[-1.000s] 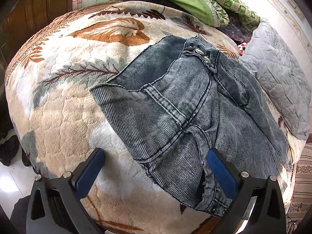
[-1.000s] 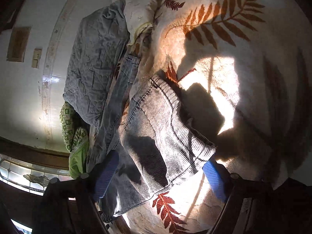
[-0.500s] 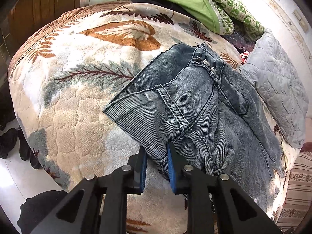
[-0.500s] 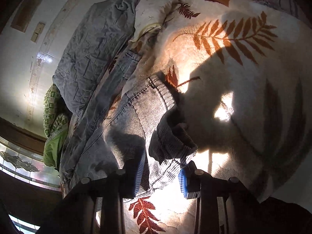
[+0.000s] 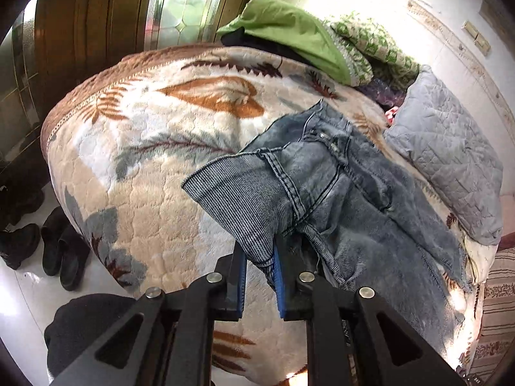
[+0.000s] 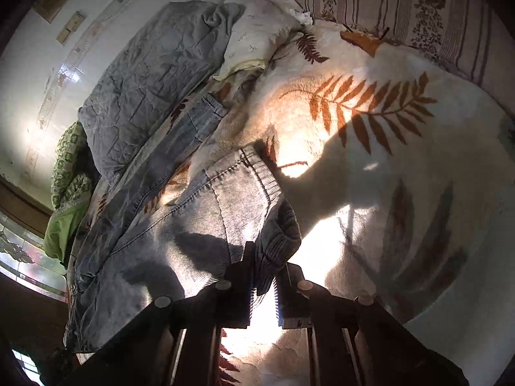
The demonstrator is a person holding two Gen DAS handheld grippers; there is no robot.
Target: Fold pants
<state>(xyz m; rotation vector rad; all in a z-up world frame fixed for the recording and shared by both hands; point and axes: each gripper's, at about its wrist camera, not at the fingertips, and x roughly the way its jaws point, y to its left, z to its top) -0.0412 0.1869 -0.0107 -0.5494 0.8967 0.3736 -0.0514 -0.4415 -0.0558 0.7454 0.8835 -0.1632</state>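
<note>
A pair of faded blue jeans [image 5: 338, 193] lies on a leaf-patterned fleece blanket [image 5: 145, 167] on a bed. My left gripper [image 5: 260, 267] is shut on the ribbed waistband corner and holds it lifted off the blanket. In the right wrist view the jeans [image 6: 180, 225] stretch away to the left. My right gripper [image 6: 262, 283] is shut on a bunched ribbed edge of the jeans and holds it raised above the blanket [image 6: 370, 135].
A grey quilted cover [image 5: 450, 167] lies along the far side by the wall, also seen in the right wrist view [image 6: 148, 80]. Green clothes [image 5: 289, 38] are piled at the bed's far end. Dark shoes [image 5: 58, 251] stand on the floor at left. A striped cushion [image 6: 402, 6] lies beyond the blanket.
Both grippers went from wide open to shut on the jeans. Both have since lifted their held edges off the blanket.
</note>
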